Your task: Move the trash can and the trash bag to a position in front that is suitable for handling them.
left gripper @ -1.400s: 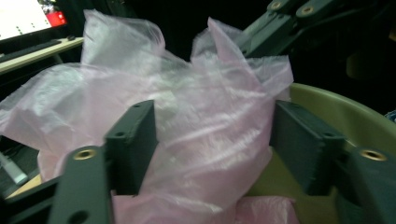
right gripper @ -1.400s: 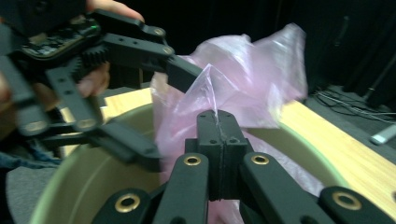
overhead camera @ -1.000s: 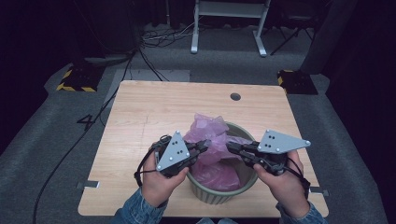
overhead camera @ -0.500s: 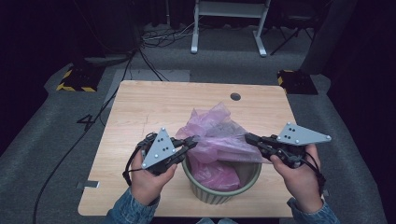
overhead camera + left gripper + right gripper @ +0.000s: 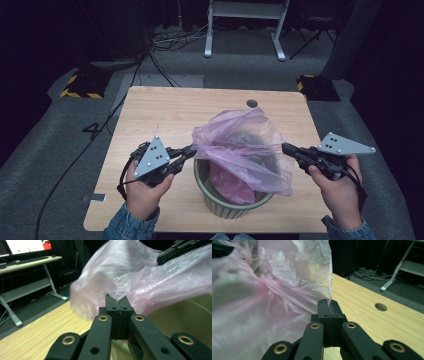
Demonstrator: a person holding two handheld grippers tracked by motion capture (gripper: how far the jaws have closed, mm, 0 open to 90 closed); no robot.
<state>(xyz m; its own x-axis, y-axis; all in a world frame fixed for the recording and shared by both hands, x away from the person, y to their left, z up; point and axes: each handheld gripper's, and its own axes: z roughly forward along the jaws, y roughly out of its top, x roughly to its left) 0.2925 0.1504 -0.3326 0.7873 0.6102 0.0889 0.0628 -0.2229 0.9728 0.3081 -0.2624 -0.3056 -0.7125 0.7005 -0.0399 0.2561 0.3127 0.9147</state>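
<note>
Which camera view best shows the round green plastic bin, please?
The high view: the round green plastic bin sits whole under the pink plastic bag. The left gripper view catches only a slice of its pale inner wall; the right gripper view has the bag in front.

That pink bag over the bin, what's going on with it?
A person is fitting a pink bag into a green bin on the table. The left gripper and the right gripper are each shut on an edge of the bag, on opposite sides, holding its mouth stretched wide above the rim. The bottom of the bag hangs inside the bin; the edges are not yet over the rim.
</note>
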